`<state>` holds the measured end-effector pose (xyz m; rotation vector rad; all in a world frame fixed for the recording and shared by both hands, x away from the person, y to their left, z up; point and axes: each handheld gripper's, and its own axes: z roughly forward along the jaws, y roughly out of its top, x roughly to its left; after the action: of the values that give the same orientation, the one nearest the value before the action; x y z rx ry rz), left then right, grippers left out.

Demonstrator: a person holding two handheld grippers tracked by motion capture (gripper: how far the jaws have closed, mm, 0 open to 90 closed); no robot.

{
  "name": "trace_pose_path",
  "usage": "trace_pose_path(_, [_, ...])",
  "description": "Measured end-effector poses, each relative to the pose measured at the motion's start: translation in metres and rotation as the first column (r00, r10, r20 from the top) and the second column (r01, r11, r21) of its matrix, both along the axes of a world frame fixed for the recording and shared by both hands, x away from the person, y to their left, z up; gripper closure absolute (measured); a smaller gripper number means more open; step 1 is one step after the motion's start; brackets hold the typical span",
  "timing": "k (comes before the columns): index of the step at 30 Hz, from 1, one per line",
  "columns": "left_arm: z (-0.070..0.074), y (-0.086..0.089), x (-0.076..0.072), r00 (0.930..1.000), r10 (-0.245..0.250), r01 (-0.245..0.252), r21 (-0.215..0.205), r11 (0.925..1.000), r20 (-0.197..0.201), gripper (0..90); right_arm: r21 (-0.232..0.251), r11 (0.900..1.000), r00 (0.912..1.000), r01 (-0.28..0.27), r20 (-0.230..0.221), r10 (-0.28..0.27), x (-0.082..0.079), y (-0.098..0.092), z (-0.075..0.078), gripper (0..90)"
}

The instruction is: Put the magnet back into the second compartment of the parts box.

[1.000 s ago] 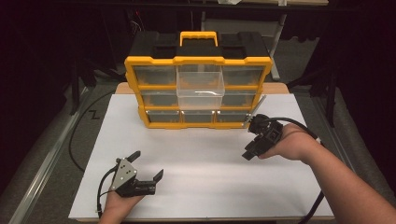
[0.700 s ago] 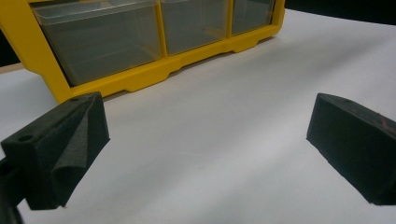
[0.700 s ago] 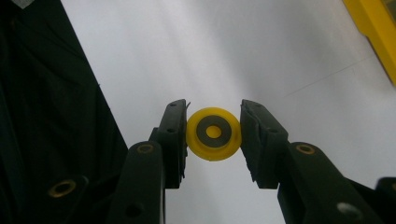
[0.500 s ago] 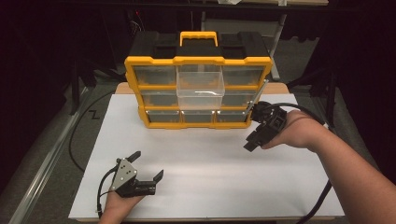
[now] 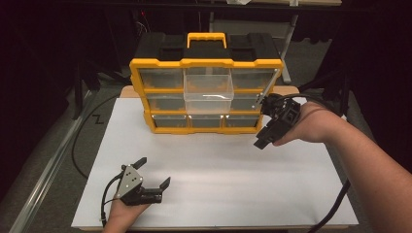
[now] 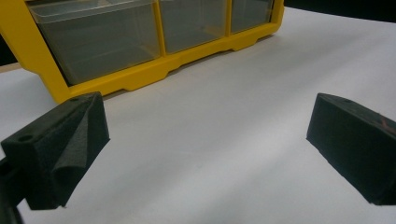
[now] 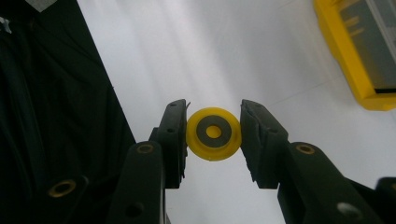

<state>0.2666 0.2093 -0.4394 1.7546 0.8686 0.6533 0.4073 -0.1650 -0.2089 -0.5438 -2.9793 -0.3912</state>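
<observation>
Clamping a small yellow plastic wheel with a grey hub [image 7: 214, 133] between its two black jaws, the right gripper [image 5: 265, 138] hangs above the white tabletop board [image 5: 233, 174], near the board's right edge and just in front of the right end of the yellow plastic organiser case with clear drawers [image 5: 206, 97]. In the right gripper view the wheel [image 7: 214, 133] sits flat-face to the camera, with one jaw pad pressing on each side of its rim; the grip is narrow and firm. The same view shows the board below and a corner of the case [image 7: 359, 56] at upper right.

The case stands upright near the far edge of the board, with its black and yellow carry handle [image 5: 207, 41] on top. One clear plastic drawer [image 5: 209, 90] in the middle column is pulled partway out toward the person; the other drawers sit flush in their bays.

The left gripper [image 5: 153, 183] rests low over the board near the near left corner, held in the person's left hand [image 5: 121, 216]. Its jaws stand wide apart with nothing between them. In the left gripper view the two black foam-faced jaws frame bare white board [image 6: 210, 154], with the lower row of the case [image 6: 154, 79] well beyond them. The two grippers are well apart.
</observation>
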Motion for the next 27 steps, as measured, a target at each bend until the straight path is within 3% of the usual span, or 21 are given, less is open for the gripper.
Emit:
trace_pose_path(13, [0.000,0.001,-0.001,1.0000,-0.003,0.003,-0.002,1.0000,0.000,0.2,-0.001,1.000,0.9992,0.000,0.040,0.000,0.006,0.002,0.031,64.6])
trace_pose_path(18, [0.000,0.002,0.000,1.0000,-0.004,0.004,-0.021,0.9998,-0.003,0.2,-0.003,1.000,0.9984,-0.002,0.056,0.002,0.009,0.006,0.045,64.6])
trace_pose_path(27, [0.000,0.003,-0.001,1.0000,-0.002,0.002,-0.024,0.9997,-0.001,0.2,0.000,1.000,0.9974,-0.012,0.071,0.012,0.013,0.017,0.060,64.7])
